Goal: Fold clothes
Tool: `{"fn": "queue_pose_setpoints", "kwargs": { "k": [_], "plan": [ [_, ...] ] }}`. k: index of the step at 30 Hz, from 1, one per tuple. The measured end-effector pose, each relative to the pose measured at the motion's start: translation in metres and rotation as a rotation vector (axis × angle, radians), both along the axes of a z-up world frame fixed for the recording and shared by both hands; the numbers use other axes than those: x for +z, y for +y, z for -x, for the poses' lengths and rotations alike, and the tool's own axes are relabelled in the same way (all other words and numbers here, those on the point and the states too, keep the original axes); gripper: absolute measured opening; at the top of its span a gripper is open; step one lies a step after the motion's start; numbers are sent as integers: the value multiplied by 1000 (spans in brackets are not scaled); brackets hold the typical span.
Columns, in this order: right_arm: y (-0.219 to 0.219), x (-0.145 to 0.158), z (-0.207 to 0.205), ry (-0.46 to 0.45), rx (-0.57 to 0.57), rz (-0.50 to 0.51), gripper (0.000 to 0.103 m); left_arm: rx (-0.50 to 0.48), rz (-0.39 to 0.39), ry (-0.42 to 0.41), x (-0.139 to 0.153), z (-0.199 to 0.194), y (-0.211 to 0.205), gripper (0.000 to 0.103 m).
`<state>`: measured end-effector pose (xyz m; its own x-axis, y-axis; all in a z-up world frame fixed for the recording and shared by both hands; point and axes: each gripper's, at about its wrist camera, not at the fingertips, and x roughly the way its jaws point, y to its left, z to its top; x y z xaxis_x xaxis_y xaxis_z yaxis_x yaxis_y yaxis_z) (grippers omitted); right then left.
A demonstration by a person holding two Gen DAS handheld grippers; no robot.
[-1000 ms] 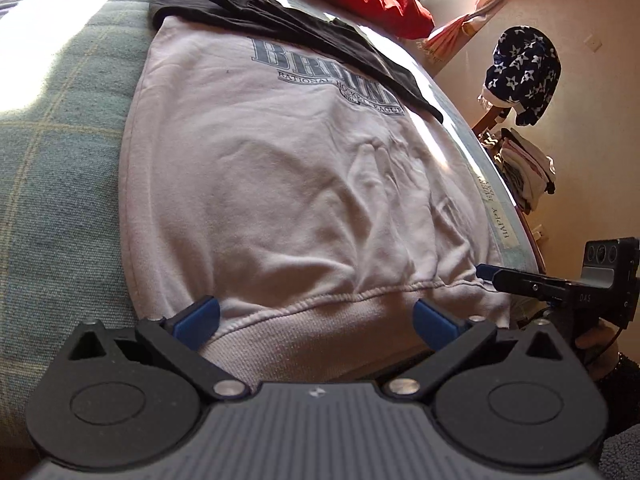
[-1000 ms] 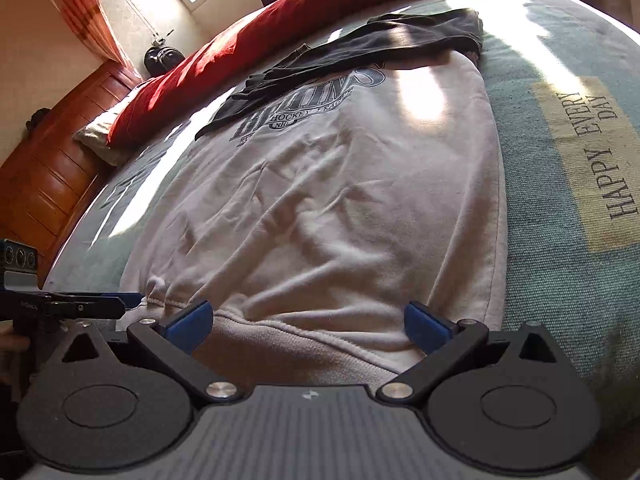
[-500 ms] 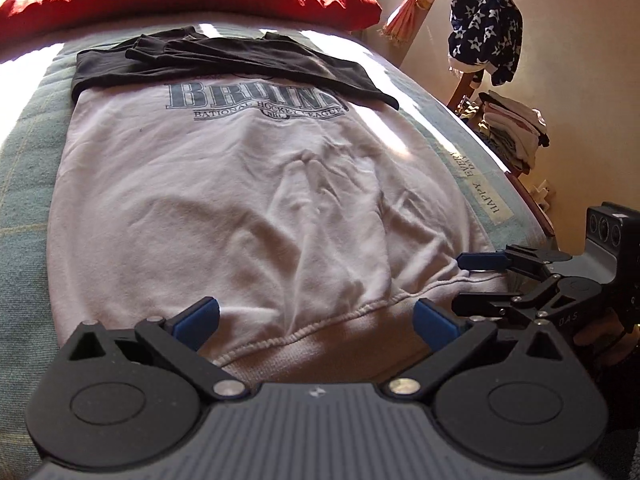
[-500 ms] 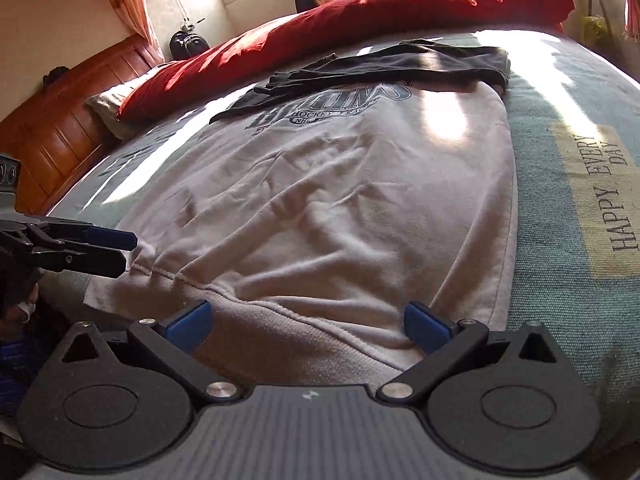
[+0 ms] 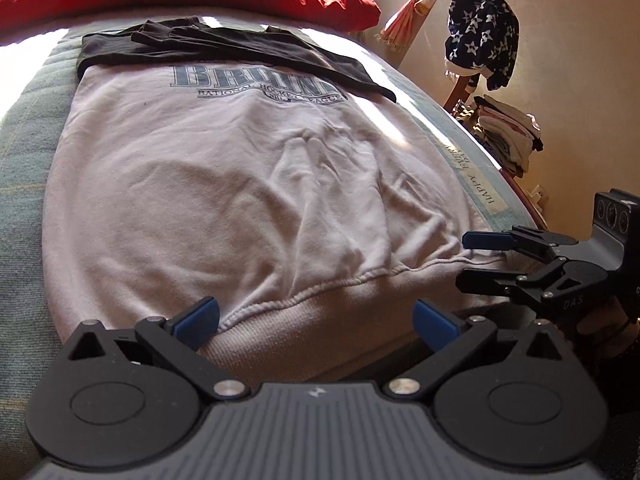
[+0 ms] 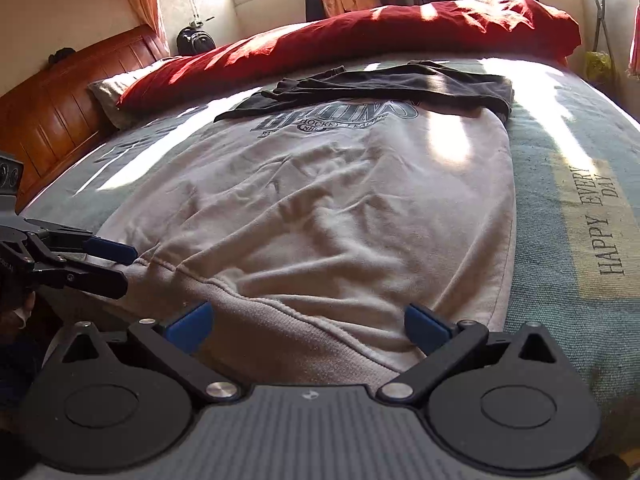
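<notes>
A pale grey sweatshirt (image 5: 224, 184) with a dark "Bruins" print lies flat on the bed; it also shows in the right wrist view (image 6: 340, 208). A black garment (image 5: 224, 44) lies across its far end. My left gripper (image 5: 316, 320) is open, its blue fingertips either side of the ribbed hem near the left corner. My right gripper (image 6: 306, 322) is open at the hem near the right corner. Each gripper shows in the other's view, the right one (image 5: 480, 260) and the left one (image 6: 108, 266), at the hem's edge.
A teal blanket (image 6: 580, 200) with "HAPPY EVERY DAY" lettering covers the bed. A red duvet (image 6: 400, 36) lies at the far side. A wooden headboard (image 6: 60, 108) stands at left. A chair with stacked clothes (image 5: 508, 136) and a star-print garment (image 5: 480, 32) stands beside the bed.
Both grippers have tilted up and drawn back slightly at the hem, so more of the room shows. The sweatshirt has not moved. Both jaws stay open.
</notes>
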<state>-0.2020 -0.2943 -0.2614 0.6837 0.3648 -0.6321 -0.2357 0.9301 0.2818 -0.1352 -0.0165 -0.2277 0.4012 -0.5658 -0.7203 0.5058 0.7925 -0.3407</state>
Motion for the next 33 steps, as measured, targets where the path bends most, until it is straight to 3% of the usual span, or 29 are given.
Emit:
{"fn": "queue_pose_setpoints", "kwargs": {
  "k": [5,7,11,16,22,27,33],
  "plan": [
    [-7,4,-4,-5,-55,25,103,-8,-15,-34,0,1,-5,102],
    [-15,-6,-5,40,-75,29,103,-12,-18,-36,-3,3,-3,102],
    [-21,-8,7,-2,-56,30,103,-18,-30,-48,-6,7,-1,102],
    [-14,0,11,-35,-63,93,103,-48,-157,-189,9,18,-11,102],
    [-21,17,-5,-71,-67,47,103,-36,-136,-168,9,13,-9,102],
    [-45,47,-70,-63,-102,-31,103,6,-138,-175,20,6,-6,102],
    [-64,38,-178,105,-112,-160,103,110,-136,-128,29,-16,4,102]
  ]
}}
